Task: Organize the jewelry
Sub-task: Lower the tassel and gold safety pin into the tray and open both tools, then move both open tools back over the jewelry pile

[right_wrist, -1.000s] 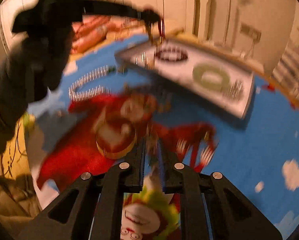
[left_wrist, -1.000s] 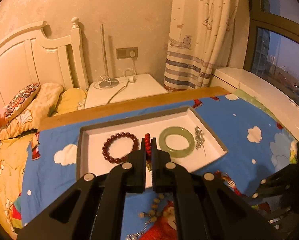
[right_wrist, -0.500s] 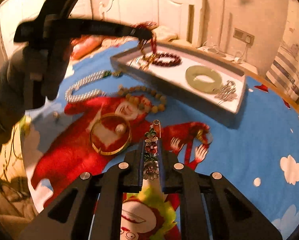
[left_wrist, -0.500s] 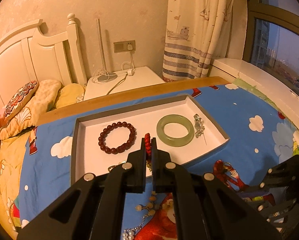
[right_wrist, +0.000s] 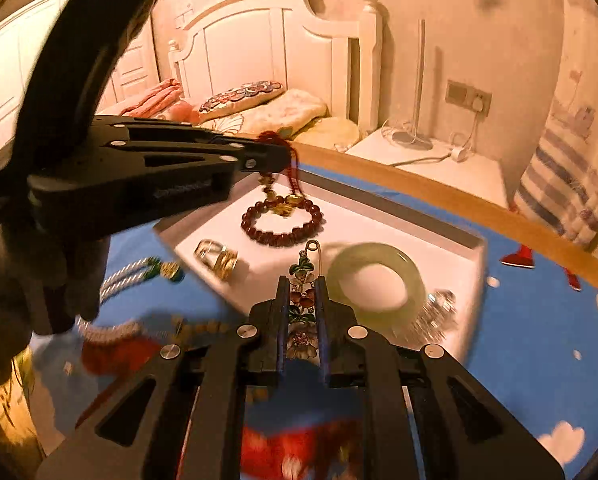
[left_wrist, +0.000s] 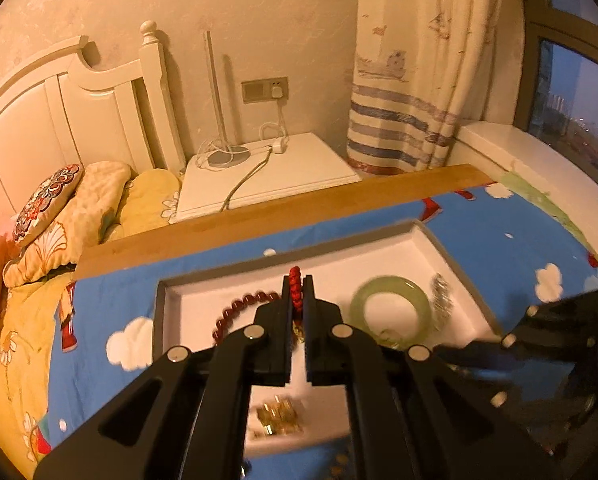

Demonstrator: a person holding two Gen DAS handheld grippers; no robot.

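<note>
Bedroom setup: blue cartoon-print cloth [left_wrist: 99,320] over the work surface, white headboard [left_wrist: 59,120] and nightstand [left_wrist: 267,172] behind, striped curtain [left_wrist: 403,80] on the right. Left wrist view: left gripper [left_wrist: 297,292] is clamped on a red cord bracelet [left_wrist: 295,288], jaws nearly together with the cord pinched at the tips, and it sits directly above the white tray [left_wrist: 451,256], roughly over its middle. Dark red bead bracelet [left_wrist: 243,308] lies in the tray just left of the tips, jade bangle [left_wrist: 391,308] to the right, a silver piece [left_wrist: 441,296] beyond that, gold rings [left_wrist: 279,416] in the near part (blurred, partly hidden by the fingers). Right gripper [left_wrist: 459,354] shows at the lower right edge, blurred. Right wrist view: right gripper [right_wrist: 302,292] is closed on a floral brooch [right_wrist: 301,292], long axis running straight forward along the fingers, safety-pin loop out front. Tray [right_wrist: 399,204] lies ahead with its near edge right at the tips; brooch tip points into the gap between the gold rings [right_wrist: 219,260] and the jade bangle [right_wrist: 375,280]. Left gripper [right_wrist: 279,156] here comes in from the left, cord bracelet [right_wrist: 283,176] dangling over the bead bracelet [right_wrist: 283,220]. Pearl strand [right_wrist: 115,280] and a beaded strand [right_wrist: 203,326] are on the cloth, outside the tray. My read: left is nearer to release, already over the tray; right needs a bit more forward travel. Risk: cord bracelet landing tangled on the beads.
</note>
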